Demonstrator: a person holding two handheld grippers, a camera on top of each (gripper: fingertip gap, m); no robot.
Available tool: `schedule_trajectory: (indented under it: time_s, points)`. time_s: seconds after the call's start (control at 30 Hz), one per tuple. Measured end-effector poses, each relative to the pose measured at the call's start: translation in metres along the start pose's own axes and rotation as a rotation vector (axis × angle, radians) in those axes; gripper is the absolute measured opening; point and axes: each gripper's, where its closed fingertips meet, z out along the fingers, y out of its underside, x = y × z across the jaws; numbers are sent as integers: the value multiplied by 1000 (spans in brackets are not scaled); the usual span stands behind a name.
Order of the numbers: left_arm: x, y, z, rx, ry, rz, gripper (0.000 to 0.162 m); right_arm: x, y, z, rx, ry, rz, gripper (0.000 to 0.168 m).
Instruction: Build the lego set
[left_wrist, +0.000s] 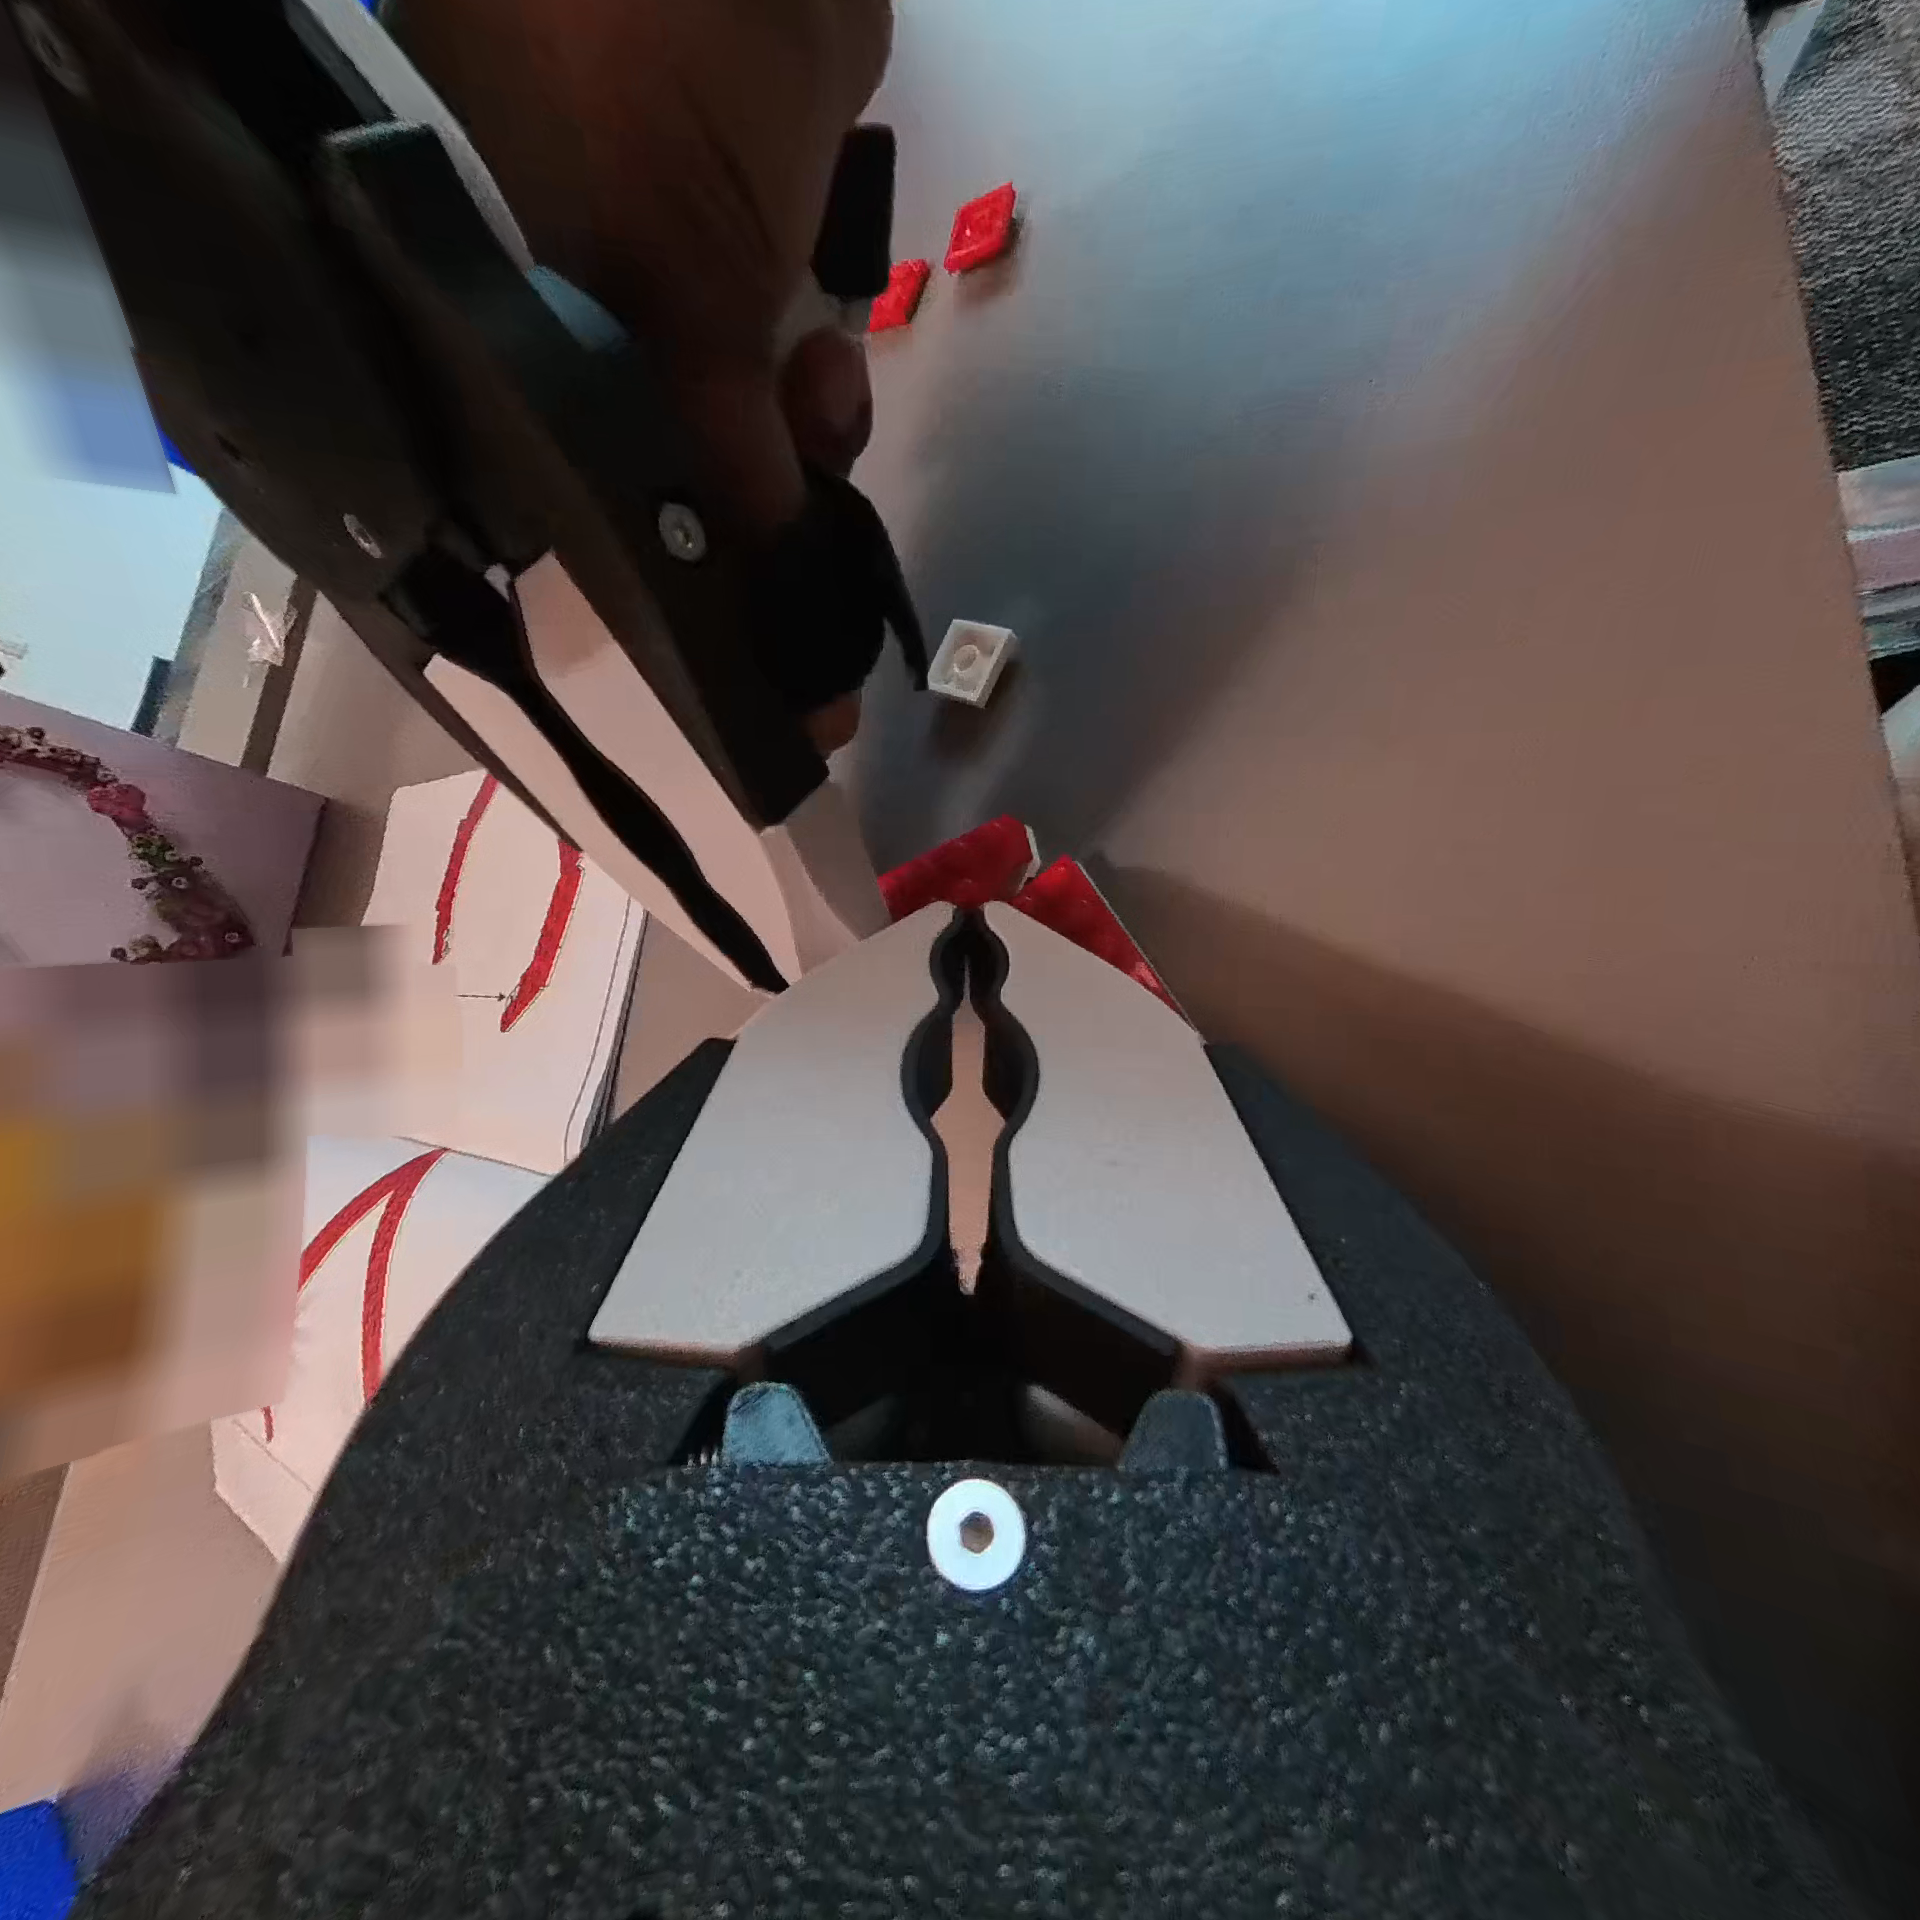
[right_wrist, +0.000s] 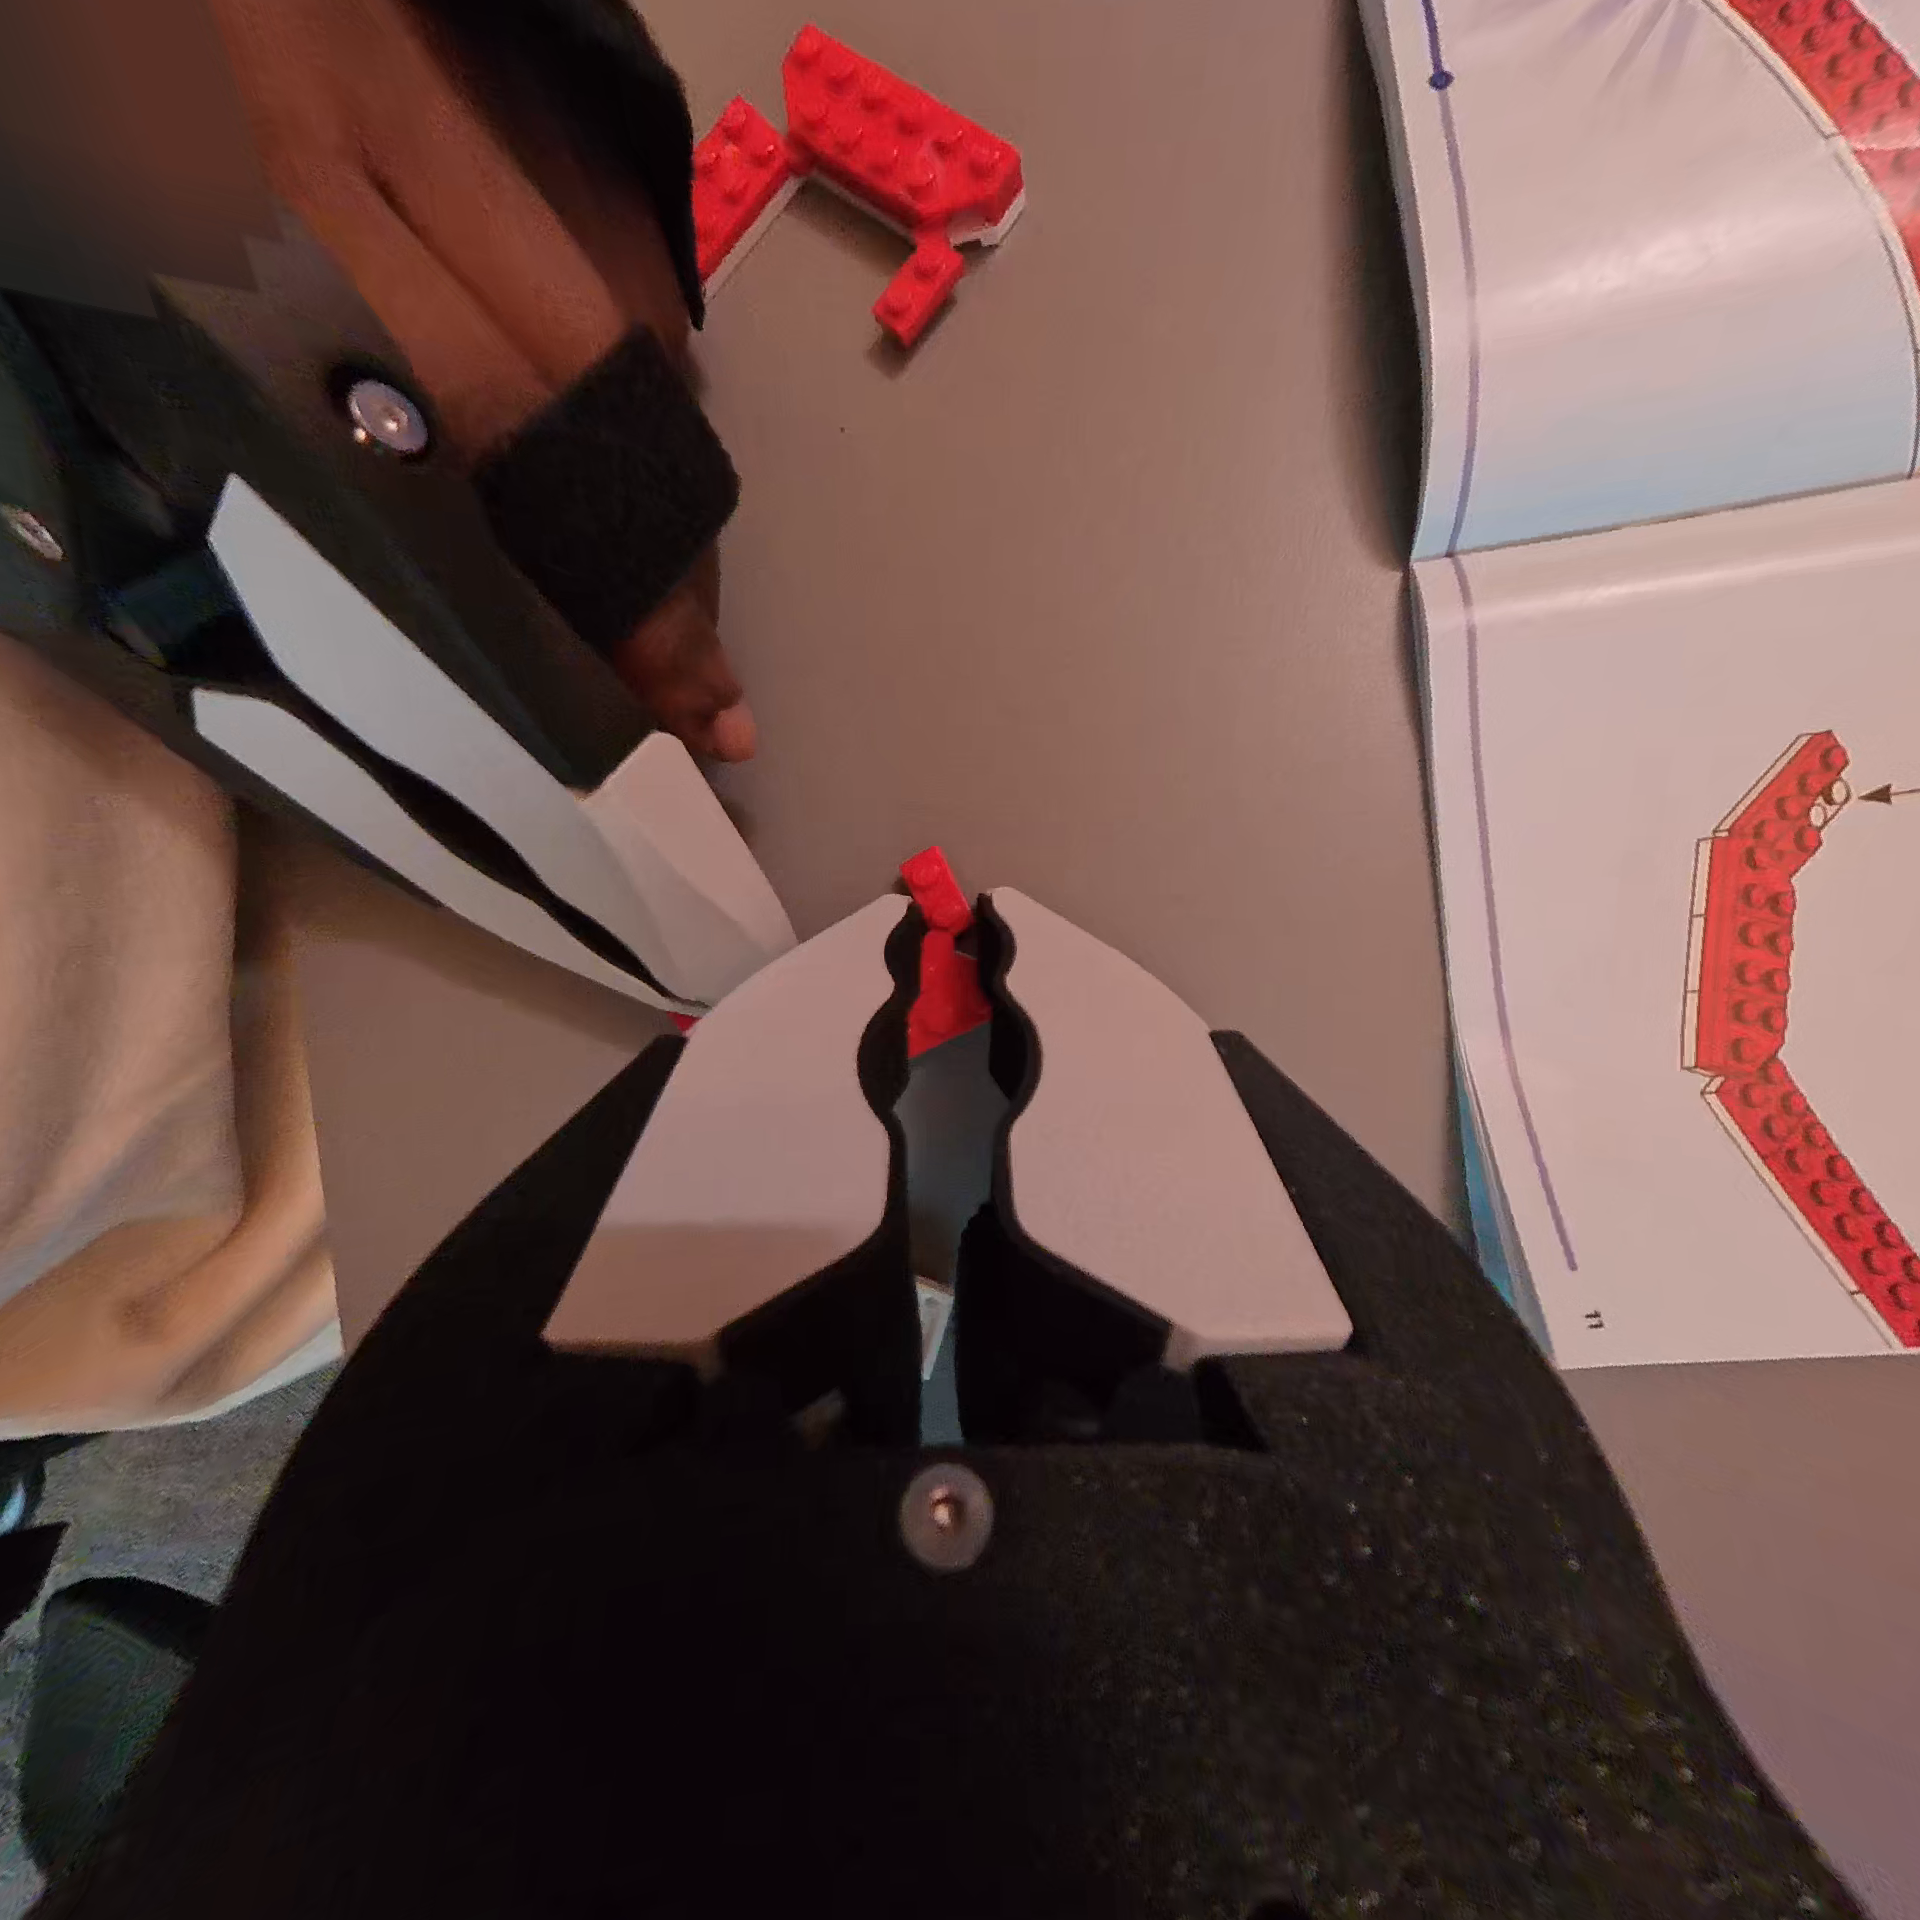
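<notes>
Your right gripper (right_wrist: 961, 914) is clenched on a red lego assembly (right_wrist: 943, 971): studded red plates, one narrow piece poking out past the tips, the wider part pinched between the wavy black inner edges of the jaws. It is lifted just above the grey-brown table (right_wrist: 1143, 623).

Your left gripper (left_wrist: 968, 920) has its jaws drawn nearly together at the tips. Red plates (left_wrist: 961, 862) sit right at and beyond the tips, with a thin pale edge on one; whether the jaws actually bite on them cannot be told from here. The other gripper's tips meet yours from the left at the same spot.

Loose parts, left wrist view: a white square plate (left_wrist: 971, 665) lying underside up, and two small red plates (left_wrist: 982, 229) farther off on the table.

Right wrist view: a larger angled red section (right_wrist: 894, 145) with a white underlayer rests at the far side of the table, well apart from the held piece. The open instruction booklet (right_wrist: 1662, 935) lies to the right, showing red curved builds.
</notes>
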Motion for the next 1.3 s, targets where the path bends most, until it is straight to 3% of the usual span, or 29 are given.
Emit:
schedule_trajectory:
  time_s: [0.17,0.4,0.53,0.6,0.7,0.8,0.97,1.03,1.17,1.3]
  points:
    - [-1,0,0,-1,-3,-2,0,1,-1,0,47,25,162,9]
    - [-3,2,0,-6,-19,1,0,6,0,-2,90,182,321,10]
    - [-4,3,-2,-3,-14,3,2,6,0,-2,80,189,258,12]
    - [-10,8,-7,-16,-15,-27,5,10,-2,-8,78,171,240,27]
    - [-17,11,-20,2,-4,-76,8,7,-11,-20,86,85,186,27]
    - [-4,3,-26,44,55,-29,8,1,-8,-17,-19,40,59,24]
    - [12,3,-19,17,70,50,6,0,0,-2,-185,105,-78,21]
    - [14,2,-18,26,90,20,4,4,2,0,-216,151,-81,9]
    - [16,1,-17,41,104,-7,2,4,1,1,-183,192,-7,9]
    - [14,2,-17,36,92,-9,1,7,0,0,-116,232,205,8]
